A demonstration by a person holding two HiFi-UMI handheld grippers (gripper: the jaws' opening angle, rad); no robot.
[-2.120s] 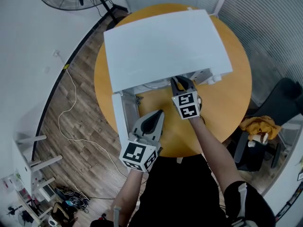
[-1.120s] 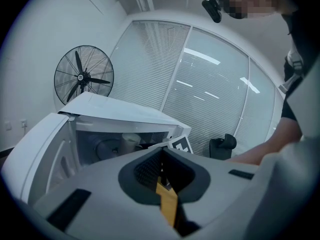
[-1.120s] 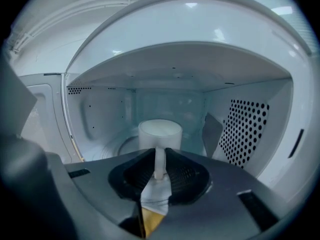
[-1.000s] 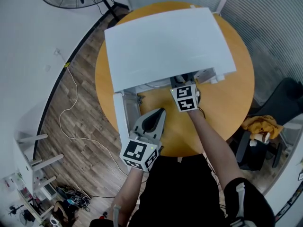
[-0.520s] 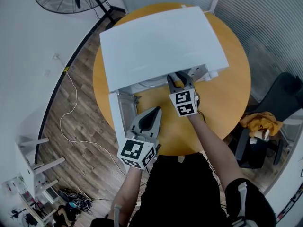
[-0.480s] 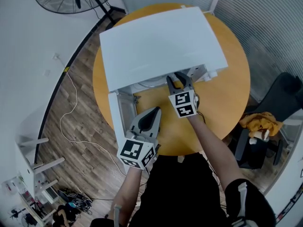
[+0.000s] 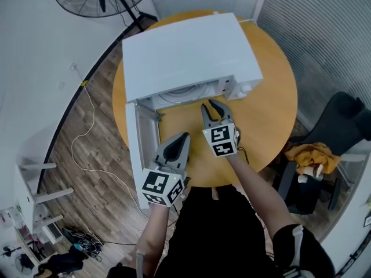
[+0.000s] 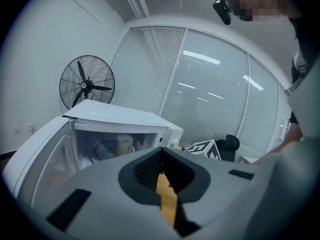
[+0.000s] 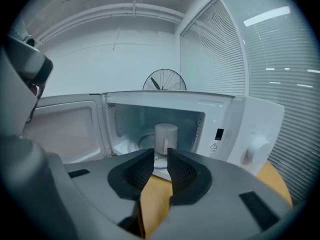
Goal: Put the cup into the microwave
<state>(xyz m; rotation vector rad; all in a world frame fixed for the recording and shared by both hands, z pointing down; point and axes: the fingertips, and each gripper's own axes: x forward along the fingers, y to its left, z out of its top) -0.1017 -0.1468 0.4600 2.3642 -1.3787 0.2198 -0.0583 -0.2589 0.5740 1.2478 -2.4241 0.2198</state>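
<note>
The white cup [image 9: 165,134] stands upright inside the microwave [image 7: 185,51], straight ahead of the right gripper [image 7: 210,104], whose jaws, slightly apart and just narrowing, hold nothing. It should back straight out, clear of the cup and of the open door [image 7: 138,149] left of the left gripper [image 7: 184,138], whose jaws are pressed together and empty. A second ago the right gripper reached into the microwave's mouth; now it is outside.

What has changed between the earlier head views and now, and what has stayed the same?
The right gripper has drawn back out of the microwave toward the person and now hangs over the table. Its jaws have just been closing, with nothing between them. The cup stands free inside. The left gripper, shut, and the open door stayed roughly as they were.
</note>
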